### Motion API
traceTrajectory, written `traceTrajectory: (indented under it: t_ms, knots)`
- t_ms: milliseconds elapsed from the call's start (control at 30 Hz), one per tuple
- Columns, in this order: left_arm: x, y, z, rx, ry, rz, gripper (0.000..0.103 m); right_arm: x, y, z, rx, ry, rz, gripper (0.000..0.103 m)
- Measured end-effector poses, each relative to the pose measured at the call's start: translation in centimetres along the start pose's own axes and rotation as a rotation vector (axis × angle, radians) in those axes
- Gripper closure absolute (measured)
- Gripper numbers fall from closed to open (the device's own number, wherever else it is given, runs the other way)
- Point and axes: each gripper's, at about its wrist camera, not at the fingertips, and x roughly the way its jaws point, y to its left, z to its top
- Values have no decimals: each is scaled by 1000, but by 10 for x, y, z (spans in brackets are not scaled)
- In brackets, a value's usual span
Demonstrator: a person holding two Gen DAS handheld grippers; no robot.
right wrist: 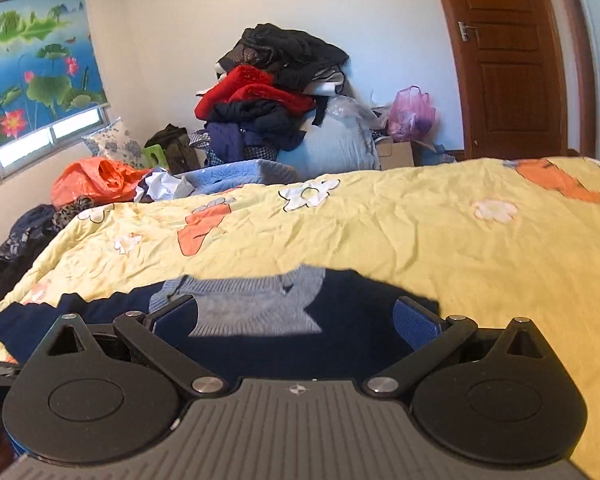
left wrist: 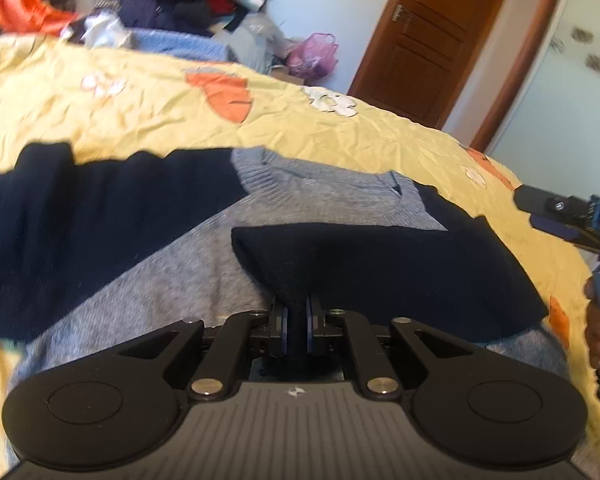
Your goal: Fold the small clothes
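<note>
Left tool (left wrist: 296, 326): clamped on a pinch of the navy sleeve (left wrist: 380, 272), which is drawn in from the right-hand shoulder and laid across the grey chest of the sweater (left wrist: 172, 280). The fold is judged part done; the cuff end has to be carried on toward the garment's middle before it is let go.

Right tool (right wrist: 296, 316): jaws stood wide apart, nothing between them, held over the near hem and clear of the cloth.

Sweater: grey body with navy sleeves, spread flat on the bed (right wrist: 420, 240), collar (left wrist: 312, 178) pointing away from both tools. Its long axis runs from the tools outward toward the collar. The other navy sleeve (left wrist: 80, 216) is seen lying out to the left, not yet folded; the left tool is judged the nearer to it once the present hold is released.

Beyond: yellow flowered quilt, a heap of clothes (right wrist: 268, 92) by the far wall, a wooden door (right wrist: 508, 56).
</note>
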Motion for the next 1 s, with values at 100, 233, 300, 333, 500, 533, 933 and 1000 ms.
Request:
traceTrajectory:
  t_ms: [100, 233, 300, 333, 500, 533, 933, 1000]
  knots:
    - [0, 2, -1, -3, 8, 0, 95, 22, 4, -4, -32, 55, -5, 0]
    - [3, 3, -3, 6, 19, 1, 96, 50, 3, -28, -71, 176, -43, 0]
    - [3, 6, -2, -11, 26, -9, 95, 56, -1, -42, -100, 188, -67, 0]
    - [3, 8, -2, -17, 26, -15, 95, 54, 1, -48, -141, 174, -74, 0]
    - [1, 15, -6, -50, 0, -44, 93, 54, 13, -50, -194, 194, -115, 0]
    - [-3, 19, -6, -72, -10, -54, 93, 53, 11, -49, -194, 195, -113, 0]
    - [-135, 245, -18, -827, -391, 56, 59, 53, 11, -48, -188, 191, -109, 0]
    - [-151, 289, -30, -1018, -487, 35, 23, 53, 10, -48, -188, 190, -110, 0]
